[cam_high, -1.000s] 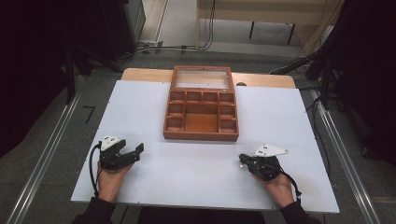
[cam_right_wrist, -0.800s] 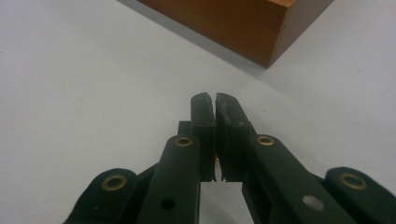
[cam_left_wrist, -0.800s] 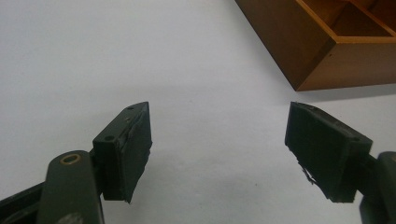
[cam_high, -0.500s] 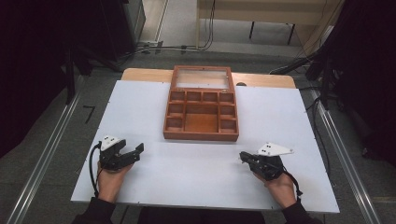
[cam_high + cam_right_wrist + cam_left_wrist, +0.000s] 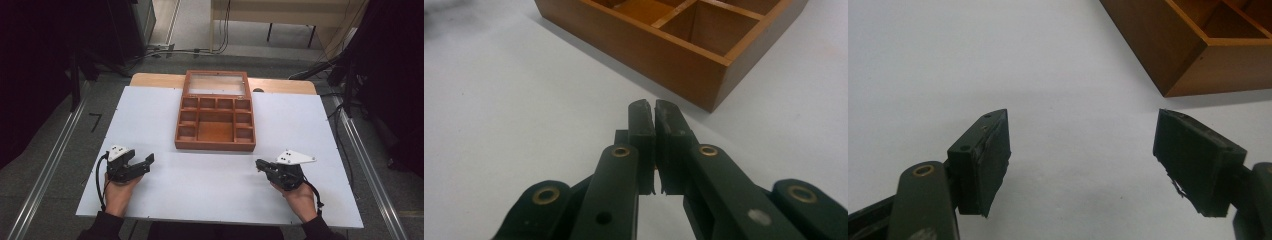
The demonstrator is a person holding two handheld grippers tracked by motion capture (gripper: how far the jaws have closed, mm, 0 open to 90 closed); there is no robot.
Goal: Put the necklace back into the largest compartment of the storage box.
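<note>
Since a second ago almost nothing has shifted: both hands stay low on the near part of the white table (image 5: 150, 115), the left gripper (image 5: 148, 161) has edged only slightly, and the right gripper (image 5: 259, 165) sits where it was. The wooden box (image 5: 215, 145) has not moved.

The left gripper rests on the near left of the table, held by the person's left hand (image 5: 117, 192), pointing toward the box's near left corner. In the left gripper view its jaws stand wide apart with bare table between them and nothing held; the corner of the wooden box (image 5: 1193, 65) lies ahead and to the right, apart from the jaws.

The right gripper rests on the near right, held by the right hand (image 5: 300, 197), a grey three-cornered plate on top. In the right gripper view (image 5: 654, 112) its jaws are pressed together with nothing between them, aimed at the near wall of the wooden box (image 5: 659, 55), near it but not touching.

The box stands at the table's middle, toward the far side, divided into open compartments, with its glass-paned lid (image 5: 216, 84) lying open behind it
</note>
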